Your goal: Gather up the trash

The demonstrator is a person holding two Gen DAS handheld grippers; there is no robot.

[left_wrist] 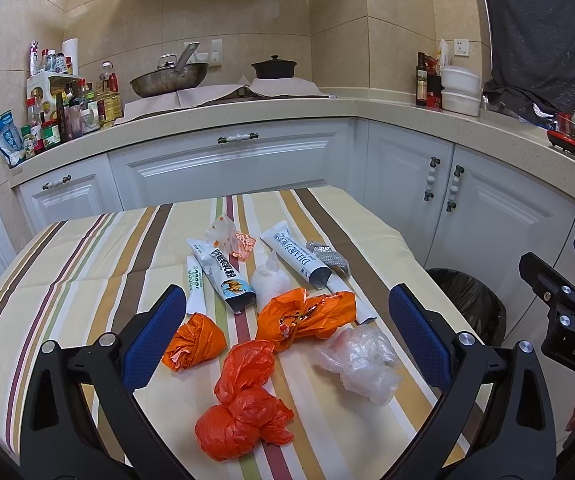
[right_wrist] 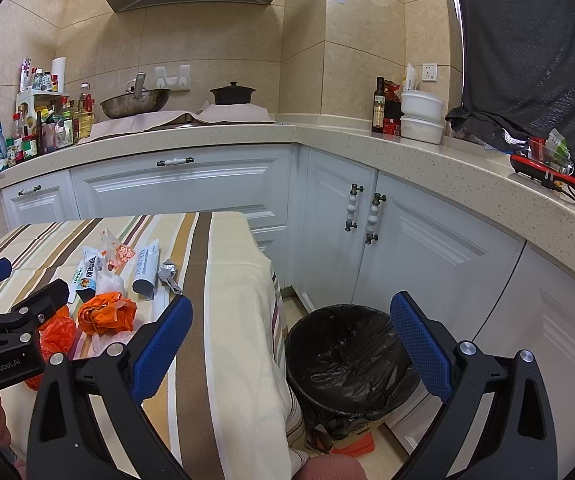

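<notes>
I am holding my left claw (left_wrist: 283, 340) spread wide and empty over a heap of trash on the striped table (left_wrist: 67, 264): orange bags (left_wrist: 243, 412), a clear bag (left_wrist: 361, 360), tubes (left_wrist: 223, 276). My right claw (right_wrist: 291, 344), also spread and empty, is hanging over the black-lined bin (right_wrist: 347, 360) beside the table. To do this well, I am judging I should lower the left claw around the nearest orange bag, pinch its bunched middle, and lift without dragging its neighbours.
</notes>
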